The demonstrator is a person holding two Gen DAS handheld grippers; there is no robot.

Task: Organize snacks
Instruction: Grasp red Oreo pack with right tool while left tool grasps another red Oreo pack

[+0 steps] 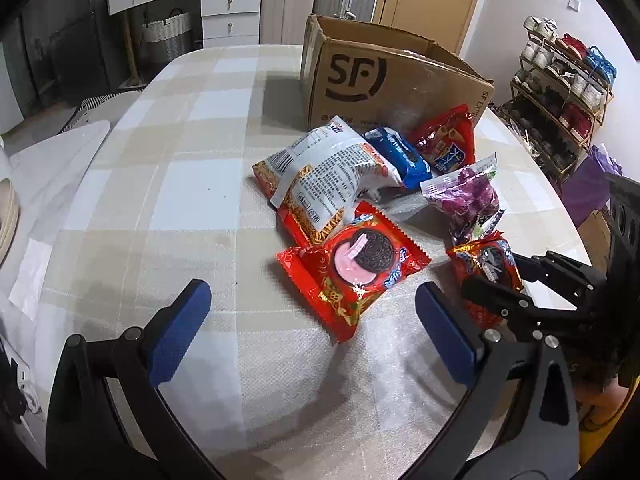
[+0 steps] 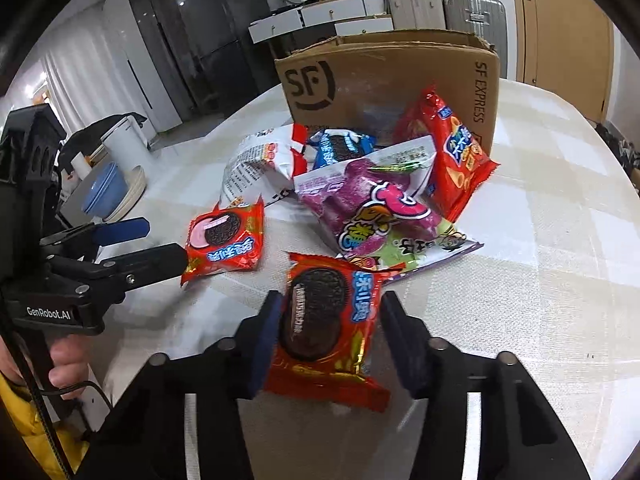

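Right gripper (image 2: 326, 344) fills the lower part of its own view, blue pads closed against both sides of a red chocolate-cookie pack (image 2: 328, 328); the pack sits pinched between the fingers, its far end toward the pile. No earlier picture to compare against.

Left gripper (image 1: 312, 316): fingers stand wide apart, nothing between the pads. It hangs over the checked tablecloth (image 1: 160, 160), with a red pink-cream cookie pack (image 1: 352, 268) lying flat just ahead of the fingertips, not touched.

Remaining snacks lie heaped in front of the open cardboard box (image 1: 392, 76) marked SF: a white noodle-style bag (image 1: 328, 168), a blue cookie pack (image 1: 400, 152), a red roll-snack bag (image 1: 444, 140) leaning on the box wall, a purple candy bag (image 1: 472, 192).

View differences:
- Left wrist view shows the right gripper only from the side, at the right edge, with the held pack partly hidden; it also shows a shoe rack (image 1: 560, 92).
- Right wrist view shows the pack face-on, plus a hand (image 2: 68, 364) and yellow sleeve (image 2: 24, 432) on the left gripper's handle, and stacked bowls (image 2: 108, 196) off the table.
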